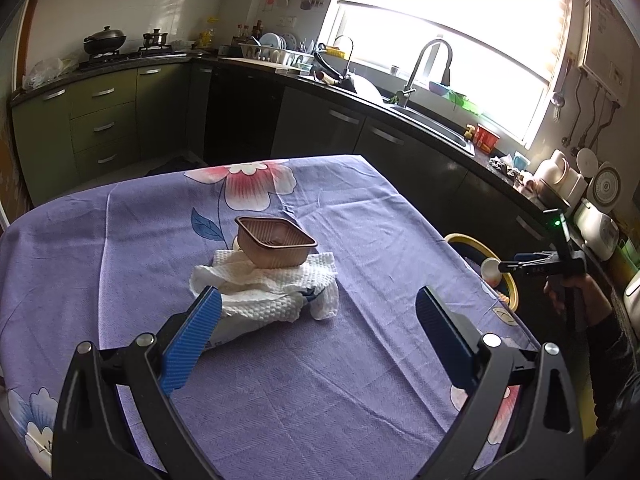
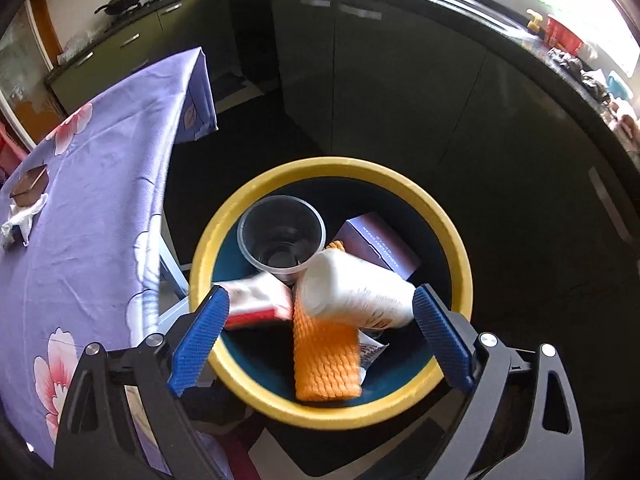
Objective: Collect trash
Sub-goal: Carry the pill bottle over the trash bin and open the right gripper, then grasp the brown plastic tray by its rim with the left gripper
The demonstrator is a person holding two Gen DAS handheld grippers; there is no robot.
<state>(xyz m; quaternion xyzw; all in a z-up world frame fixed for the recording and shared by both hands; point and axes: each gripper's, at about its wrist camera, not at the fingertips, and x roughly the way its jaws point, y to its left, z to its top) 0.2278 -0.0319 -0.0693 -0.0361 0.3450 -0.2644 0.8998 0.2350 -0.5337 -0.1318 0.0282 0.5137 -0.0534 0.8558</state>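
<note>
the left gripper [image 1: 318, 312] is held spread wide over the table [image 1: 360, 216], nothing grasped. a brown tray [image 1: 275, 241] is seen on a crumpled paper towel [image 1: 264, 286] near the table's middle. the right gripper [image 2: 320, 316] is spread apart above the yellow-rimmed bin [image 2: 456, 236] beside the table's edge, a white cup [image 2: 356, 290] blurred between its fingers, grasp undetermined

Your strongest light pours through the window [image 1: 440, 28] far ahead of the left claw, blown out to pure white. Cabinets [image 2: 400, 80] beyond the right claw sit in deep shadow. Both views bow hard at their edges, and the white cup [image 2: 356, 292] between the right claw's fingers is motion-blurred.
</note>
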